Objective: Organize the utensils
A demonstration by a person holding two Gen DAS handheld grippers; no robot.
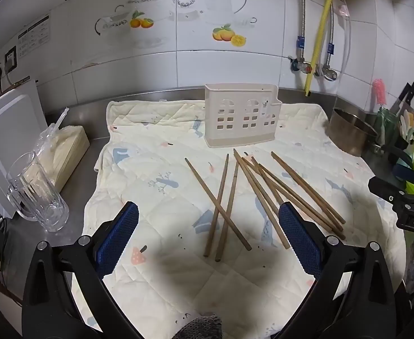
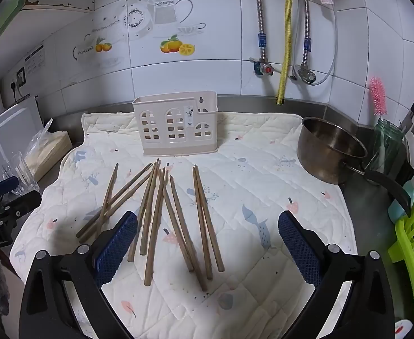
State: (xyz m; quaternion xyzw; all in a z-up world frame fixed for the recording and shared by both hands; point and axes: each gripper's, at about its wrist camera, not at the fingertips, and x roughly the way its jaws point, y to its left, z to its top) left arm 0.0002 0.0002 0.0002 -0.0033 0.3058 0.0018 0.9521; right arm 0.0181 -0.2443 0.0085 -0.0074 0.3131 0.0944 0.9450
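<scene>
Both claws hang above the quilted mat (image 2: pixel 263 169) with their blue pads spread wide and nothing between them — the left claw (image 1: pixel 208 220) and the right claw (image 2: pixel 207 226) each point down at the scattered wooden chopsticks (image 2: pixel 175 217). No stick has been lifted yet, so the step in hand looks to be the first pick.

In the right wrist view the chopsticks fan out across the lower centre of the frame, several crossing near their far tips. A pair at centre right (image 2: pixel 207 220) lies nearly parallel and apart from the tangle. The cream utensil holder (image 2: pixel 175 124) stands upright at upper centre, just behind the sticks' far ends, and appears empty through its window cut-outs.

To do this well, I would start with that loose pair, since it can probably be taken without dragging its neighbours. Close across the sticks rather than along them, near the thick end, so they do not swivel. In the left wrist view three sticks (image 1: pixel 221 200) cross at centre; lifting the top one first should keep the rest still.

The steel pot (image 2: pixel 331 149) at the right edge of the mat and the glass mug (image 1: pixel 34 192) at lower left on the worktop are the things to steer clear of.
</scene>
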